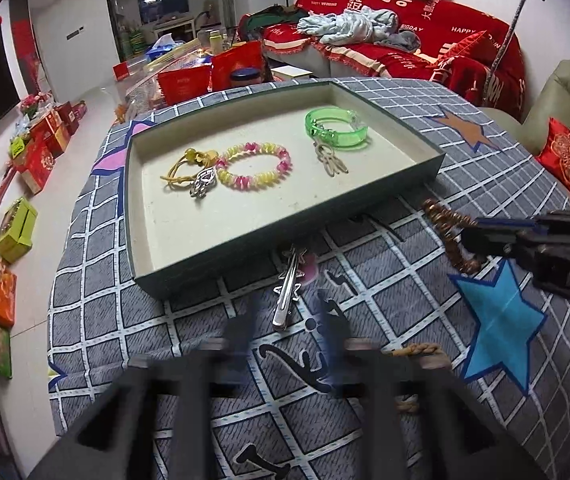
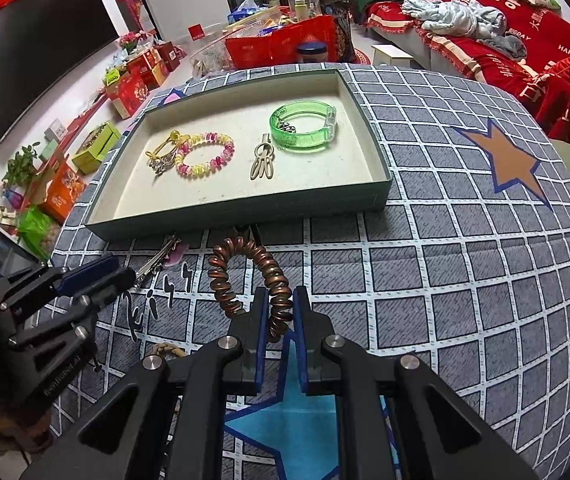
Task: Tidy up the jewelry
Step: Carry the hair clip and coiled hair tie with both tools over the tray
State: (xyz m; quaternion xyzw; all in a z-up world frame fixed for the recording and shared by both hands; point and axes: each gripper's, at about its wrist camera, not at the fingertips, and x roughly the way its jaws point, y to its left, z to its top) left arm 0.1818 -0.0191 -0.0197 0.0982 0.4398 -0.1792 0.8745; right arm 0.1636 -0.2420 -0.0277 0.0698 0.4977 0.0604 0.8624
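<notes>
- Tray (image 1: 85,248) first, from my left wrist view: it sits on the checked worktop (image 1: 405,292) and already holds a yellow cord tie with a silver clip (image 1: 193,176), a pink-and-yellow bead bracelet (image 1: 255,166), a clear green bangle (image 1: 335,128) and a pale metal clip (image 1: 331,160) just beside it. So I judge the job better than half done.
- Left on the cloth here: a silver hair clip with a pink star (image 1: 291,288), lying just outside the tray's near wall, straight ahead of my left gripper (image 1: 289,332). Its fingers are blurred but stand wide apart, with nothing pressed between them. A braided tan tie (image 1: 425,354) also lies close by on the right.
- At the right edge my right gripper (image 1: 485,240) shows side-on with the coppery coil in it.
- From my right wrist view: the right gripper (image 2: 281,320) has its fingers drawn narrow and clamped on a copper-brown spiral hair tie (image 2: 245,276), a springy coil in a loop (glossy, a bit stretched), raised just short of the tray's (image 2: 245,216) near wall.
- The left gripper (image 2: 97,276) sits at the left of this view, beside the silver clip (image 2: 157,260); from here I cannot tell how wide its fingers stand.
- By my reckoning three pieces are still to go in: the coil, the silver clip and the tan tie (image 2: 169,348).
</notes>
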